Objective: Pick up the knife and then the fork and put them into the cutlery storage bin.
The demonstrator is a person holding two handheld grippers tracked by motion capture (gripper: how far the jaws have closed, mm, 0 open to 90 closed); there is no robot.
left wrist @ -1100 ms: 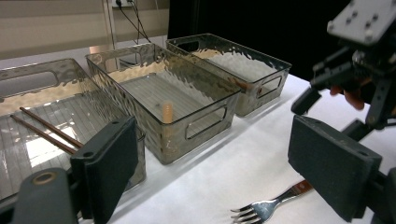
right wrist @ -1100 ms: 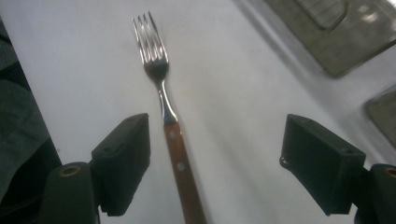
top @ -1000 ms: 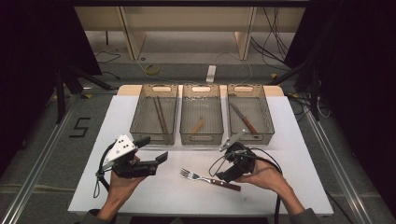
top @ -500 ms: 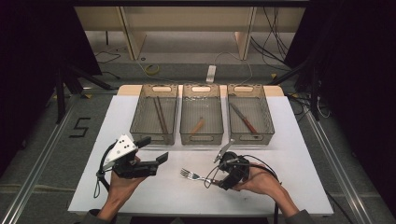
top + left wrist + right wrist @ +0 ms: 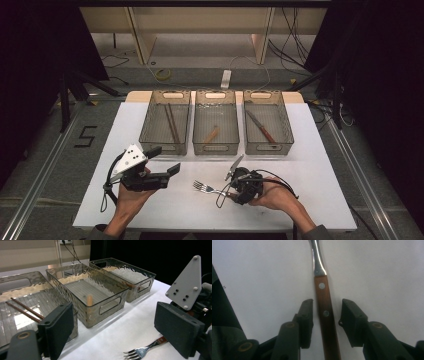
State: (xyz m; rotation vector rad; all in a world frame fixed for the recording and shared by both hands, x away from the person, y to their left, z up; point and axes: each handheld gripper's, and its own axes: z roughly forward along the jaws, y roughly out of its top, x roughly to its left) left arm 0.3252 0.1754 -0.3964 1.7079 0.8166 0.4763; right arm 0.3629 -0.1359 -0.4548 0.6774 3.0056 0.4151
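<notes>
right gripper point(image 5: 325, 315) | jaws just closing astride fork point(image 5: 325, 315) handle, pads not yet touching, centred for a square pinch; left gripper point(image 5: 112, 332) | agape, empty, parked aside

Three bins stand in a row at the table's point(image 5: 150, 215) far side: chopsticks point(image 5: 171, 122) in the left, a knife point(image 5: 261, 127) in the right. The fork point(image 5: 206, 188) lies near, between the hands.
</notes>
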